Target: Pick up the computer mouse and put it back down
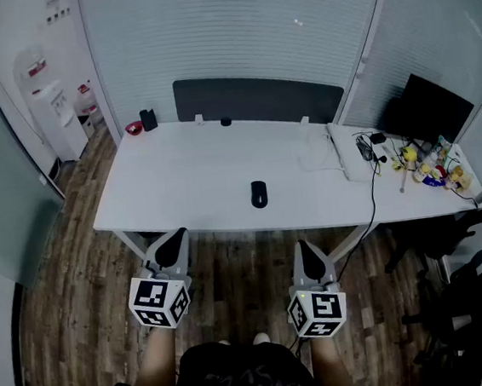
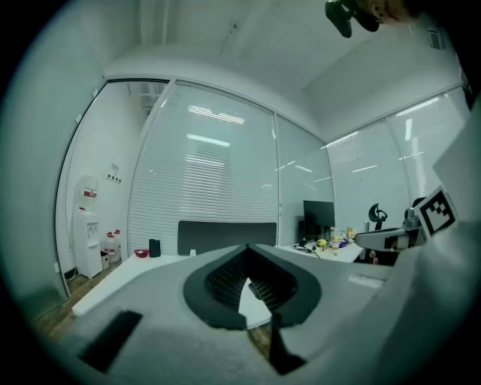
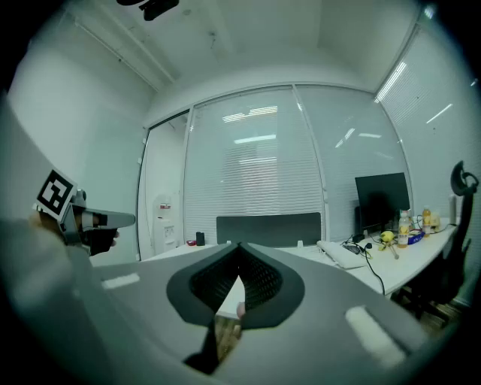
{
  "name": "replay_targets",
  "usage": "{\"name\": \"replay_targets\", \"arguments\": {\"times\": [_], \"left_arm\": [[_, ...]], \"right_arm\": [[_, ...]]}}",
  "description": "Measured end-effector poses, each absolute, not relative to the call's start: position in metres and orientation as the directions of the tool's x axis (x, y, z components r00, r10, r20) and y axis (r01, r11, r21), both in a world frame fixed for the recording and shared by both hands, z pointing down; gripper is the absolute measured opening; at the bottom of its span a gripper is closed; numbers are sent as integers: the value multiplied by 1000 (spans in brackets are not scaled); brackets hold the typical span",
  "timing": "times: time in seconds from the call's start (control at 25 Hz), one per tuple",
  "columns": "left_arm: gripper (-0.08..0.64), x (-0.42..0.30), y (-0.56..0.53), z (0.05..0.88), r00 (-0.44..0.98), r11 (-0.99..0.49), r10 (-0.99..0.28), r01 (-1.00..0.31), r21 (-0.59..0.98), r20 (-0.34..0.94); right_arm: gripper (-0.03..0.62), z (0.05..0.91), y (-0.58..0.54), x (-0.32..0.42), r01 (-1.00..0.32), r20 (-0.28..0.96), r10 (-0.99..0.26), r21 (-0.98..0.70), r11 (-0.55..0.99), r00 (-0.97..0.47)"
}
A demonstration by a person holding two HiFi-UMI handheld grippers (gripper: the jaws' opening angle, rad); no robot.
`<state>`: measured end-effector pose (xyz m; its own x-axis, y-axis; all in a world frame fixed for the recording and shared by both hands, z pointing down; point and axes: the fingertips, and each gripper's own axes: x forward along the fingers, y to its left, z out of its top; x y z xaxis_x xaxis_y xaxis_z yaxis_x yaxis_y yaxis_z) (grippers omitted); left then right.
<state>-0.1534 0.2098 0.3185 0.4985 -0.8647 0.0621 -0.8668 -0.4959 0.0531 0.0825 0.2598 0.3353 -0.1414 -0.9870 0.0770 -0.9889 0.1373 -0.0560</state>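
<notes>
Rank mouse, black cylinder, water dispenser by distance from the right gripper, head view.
From the right gripper:
1. computer mouse, mid table, near the front edge.
2. black cylinder, back-left table corner.
3. water dispenser, on the floor, far left.

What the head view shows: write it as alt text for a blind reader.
A black computer mouse lies near the front edge of a white desk, untouched. The left hand-held gripper and right hand-held gripper hover short of the desk, both shut and empty.
</notes>
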Motion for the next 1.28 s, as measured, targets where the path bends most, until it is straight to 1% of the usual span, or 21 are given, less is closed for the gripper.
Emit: {"name": "replay_targets", "arguments": {"times": [0.16,0.44,0.92,1.12,1.28], "left_arm": [[-2,-156,209,322,498,-494,-865,-867,61,68],[-2,-165,210,326,492,-487,-868,-870,75,69],[-1,-174,215,343,516,-510,-850,-857,74,108],[-1,-178,213,346,522,-517,-846,-853,70,105],[-1,-180,205,343,522,-517,-848,-853,71,93]], "right_arm": [[8,337,259,86,-987,74,-989,-101,123,-131],[8,343,260,81,-990,86,-989,-83,117,-124],[9,350,270,74,-986,92,-991,-144,83,-97],[9,352,270,74,-982,85,-993,-175,65,-81],[9,348,259,74,-986,75,-995,-158,55,-67]]}}
